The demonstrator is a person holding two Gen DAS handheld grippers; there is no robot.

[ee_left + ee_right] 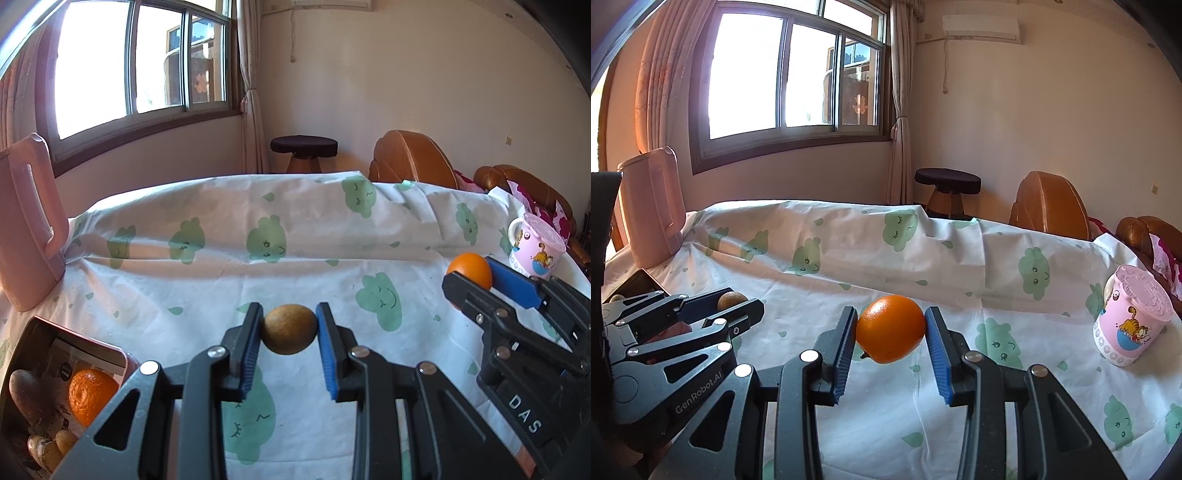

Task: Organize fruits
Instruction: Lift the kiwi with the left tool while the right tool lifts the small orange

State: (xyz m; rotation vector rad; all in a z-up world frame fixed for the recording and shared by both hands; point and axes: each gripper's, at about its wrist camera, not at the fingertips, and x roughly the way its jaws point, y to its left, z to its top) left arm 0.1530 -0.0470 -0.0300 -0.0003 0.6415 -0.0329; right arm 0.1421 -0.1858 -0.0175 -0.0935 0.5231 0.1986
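Note:
My left gripper [290, 328] is shut on a small brown kiwi-like fruit [290, 329] and holds it above the cloth-covered table. My right gripper [891, 334] is shut on an orange [890, 328], also off the cloth. In the left wrist view the right gripper [471, 275] and its orange [470, 269] show at the right. In the right wrist view the left gripper [735, 301] with the brown fruit [730, 300] shows at the left. A dark tin box [22, 347] at lower left holds an orange [90, 395] and several brownish fruits.
A pink jug [26, 229] stands at the table's left edge. A pink cartoon mug [1130, 321] stands at the right. The table is covered by a white cloth with green prints [295, 229]. A stool [304, 153] and brown sofa [410, 158] lie beyond.

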